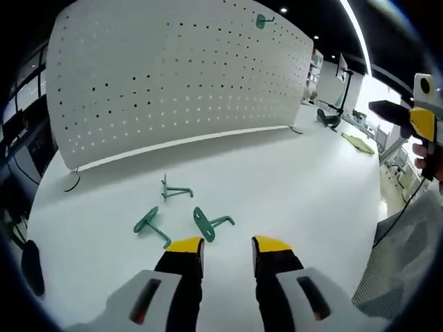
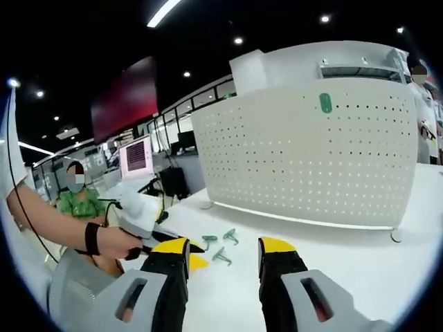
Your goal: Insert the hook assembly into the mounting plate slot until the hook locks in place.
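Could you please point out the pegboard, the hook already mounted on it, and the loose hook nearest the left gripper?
Pegboard (image 1: 173, 76), left gripper view, on its perforated white face.
Mounted hook (image 2: 325, 103), right gripper view, on its green plate.
Nearest loose hook (image 1: 205, 224), left gripper view, on its oval base plate.

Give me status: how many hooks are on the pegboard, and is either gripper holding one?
Done: one green hook already sits near the top of the white pegboard. In hand: nothing; the left gripper and right gripper are both open and empty. Left: three green hooks lie loose on the table, none grasped or inserted yet.
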Demonstrator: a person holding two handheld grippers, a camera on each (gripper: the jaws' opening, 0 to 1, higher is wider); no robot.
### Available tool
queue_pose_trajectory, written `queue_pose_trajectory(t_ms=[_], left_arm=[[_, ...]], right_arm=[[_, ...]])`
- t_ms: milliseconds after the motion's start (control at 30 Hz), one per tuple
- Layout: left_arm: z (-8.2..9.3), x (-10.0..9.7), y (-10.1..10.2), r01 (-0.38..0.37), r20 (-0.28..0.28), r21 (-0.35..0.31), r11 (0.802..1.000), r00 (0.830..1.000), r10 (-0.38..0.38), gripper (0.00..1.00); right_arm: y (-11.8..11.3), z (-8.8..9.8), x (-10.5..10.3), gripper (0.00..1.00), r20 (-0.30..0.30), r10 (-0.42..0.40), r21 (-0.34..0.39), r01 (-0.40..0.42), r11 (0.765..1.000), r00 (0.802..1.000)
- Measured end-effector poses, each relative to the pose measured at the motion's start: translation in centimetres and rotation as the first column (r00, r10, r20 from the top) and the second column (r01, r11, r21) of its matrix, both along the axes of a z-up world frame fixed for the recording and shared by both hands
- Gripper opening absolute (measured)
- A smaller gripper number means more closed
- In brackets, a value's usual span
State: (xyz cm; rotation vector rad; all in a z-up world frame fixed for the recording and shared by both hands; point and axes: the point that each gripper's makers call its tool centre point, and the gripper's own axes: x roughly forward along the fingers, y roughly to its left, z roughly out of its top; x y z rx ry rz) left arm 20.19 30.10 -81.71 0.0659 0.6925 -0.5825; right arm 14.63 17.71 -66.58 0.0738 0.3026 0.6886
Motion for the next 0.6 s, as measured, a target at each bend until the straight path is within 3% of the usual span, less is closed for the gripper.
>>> queue_pose_trajectory(t_ms=[600], left_arm=[[-1.4,1.5,-0.2,0.023,-0.014,0.054,0.998,1.0,-0.022,0.25]], right_arm=[[-0.5,-0.6,-0.2,0.39,-0.019,-0.023,0.004,0.023,1.0,1.0]])
